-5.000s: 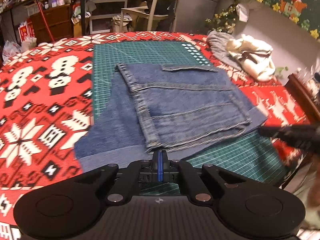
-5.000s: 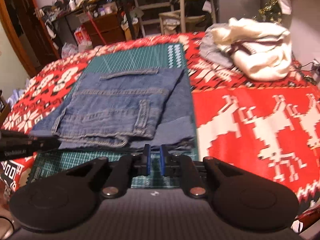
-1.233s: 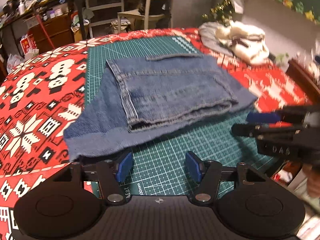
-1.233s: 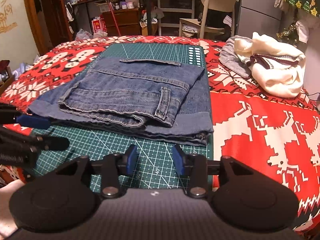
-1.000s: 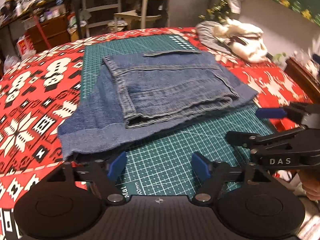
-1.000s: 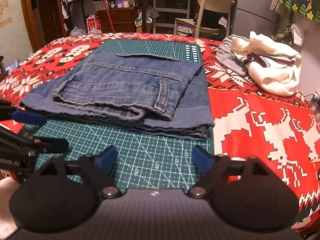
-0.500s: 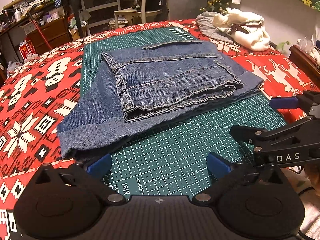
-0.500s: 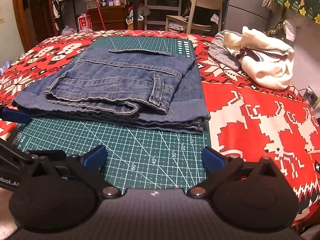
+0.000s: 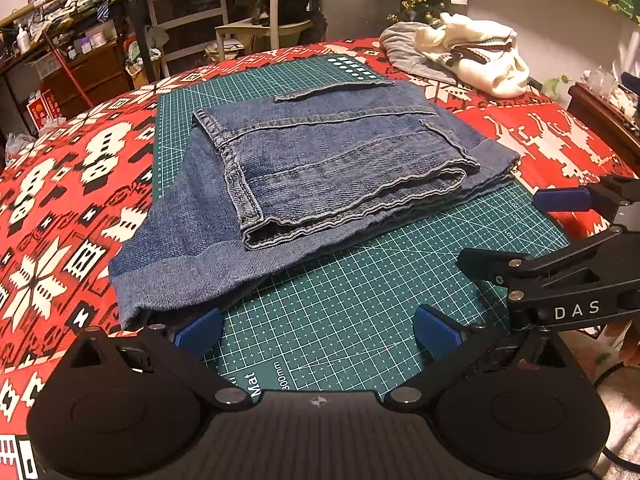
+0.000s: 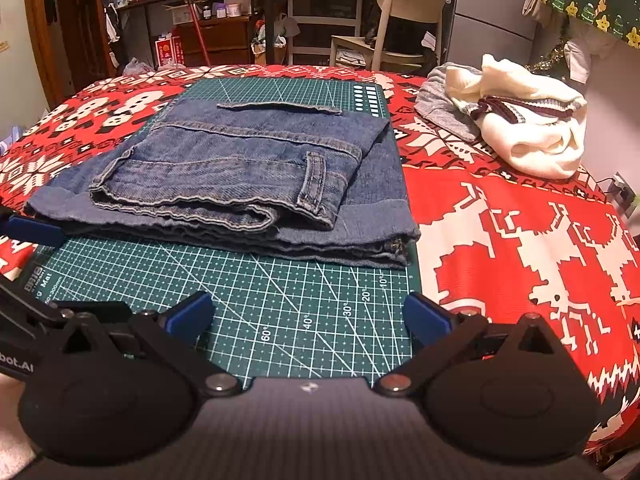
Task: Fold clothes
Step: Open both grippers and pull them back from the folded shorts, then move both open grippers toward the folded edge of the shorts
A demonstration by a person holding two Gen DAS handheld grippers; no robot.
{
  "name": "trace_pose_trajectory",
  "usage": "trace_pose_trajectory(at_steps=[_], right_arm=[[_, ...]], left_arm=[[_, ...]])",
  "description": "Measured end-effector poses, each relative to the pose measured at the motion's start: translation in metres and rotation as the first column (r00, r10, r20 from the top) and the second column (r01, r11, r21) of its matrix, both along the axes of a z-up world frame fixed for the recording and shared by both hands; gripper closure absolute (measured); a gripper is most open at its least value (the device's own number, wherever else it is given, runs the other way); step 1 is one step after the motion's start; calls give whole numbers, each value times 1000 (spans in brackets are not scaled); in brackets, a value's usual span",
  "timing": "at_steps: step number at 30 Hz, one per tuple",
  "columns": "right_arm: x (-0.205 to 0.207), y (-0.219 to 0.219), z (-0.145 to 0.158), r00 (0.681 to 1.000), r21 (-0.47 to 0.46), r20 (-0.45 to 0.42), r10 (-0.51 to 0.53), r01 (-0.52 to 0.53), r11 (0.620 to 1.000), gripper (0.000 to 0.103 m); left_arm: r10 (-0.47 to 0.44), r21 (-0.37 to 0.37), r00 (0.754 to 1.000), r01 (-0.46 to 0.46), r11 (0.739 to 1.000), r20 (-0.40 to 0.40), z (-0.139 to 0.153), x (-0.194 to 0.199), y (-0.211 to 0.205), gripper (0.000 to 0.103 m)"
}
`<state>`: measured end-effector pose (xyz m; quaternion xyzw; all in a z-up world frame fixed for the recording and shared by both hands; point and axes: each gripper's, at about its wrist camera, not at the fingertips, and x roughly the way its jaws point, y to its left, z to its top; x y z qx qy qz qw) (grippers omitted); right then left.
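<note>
Folded jeans (image 9: 320,176) on green cutting mat (image 9: 352,320), ahead of both grippers.
Left gripper (image 9: 316,330) spread wide, holding nothing, just short of jeans' near left corner. Right gripper (image 10: 308,316) likewise spread, empty, over bare mat, near folded edge but apart.

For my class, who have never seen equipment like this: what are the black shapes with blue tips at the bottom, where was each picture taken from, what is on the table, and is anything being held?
These are two hand-held grippers, one in each of a person's hands; there is no robot arm. Each carries a camera looking forward along its jaws. One picture is from the left gripper, the other from the right gripper; each also glimpses the other at its edge. Folded jeans lie on a green cutting mat, over a red patterned cloth. A cream sweater sits heaped behind. Both jaws are wide open, holding nothing.
</note>
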<state>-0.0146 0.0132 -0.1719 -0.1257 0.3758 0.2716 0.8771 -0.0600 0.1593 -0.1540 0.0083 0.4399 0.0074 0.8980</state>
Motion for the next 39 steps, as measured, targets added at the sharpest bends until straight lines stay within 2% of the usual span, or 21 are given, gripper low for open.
trace_pose_trajectory(at_steps=[4, 27, 29, 31, 33, 37, 39], right_arm=[[0, 0, 0, 1000, 4, 4, -4, 4, 1000, 1], [2, -1, 2, 1000, 2, -5, 10, -10, 1000, 1], [2, -5, 5, 1000, 20, 5, -1, 1, 1000, 1], [0, -13, 13, 1000, 65, 22, -11, 10, 998, 3], [2, -21, 20, 1000, 96, 28, -12, 10, 995, 12], [9, -33, 30, 1000, 143, 11, -22, 21, 990, 16], [13, -38, 33, 1000, 165, -1, -28, 28, 986, 23]], left_arm=[[6, -2, 1000, -6, 1000, -16, 1, 4, 0, 0], [-4, 3, 1000, 4, 1000, -2, 1, 1, 0, 0], [3, 9, 1000, -3, 1000, 1, 3, 0, 1, 7], [10, 13, 1000, -10, 1000, 7, 6, -2, 4, 9], [19, 8, 1000, -19, 1000, 17, 11, -4, 8, 9], [47, -49, 997, -44, 998, 68, 29, -11, 21, 9], [52, -71, 994, -45, 996, 99, 38, -15, 27, 9]])
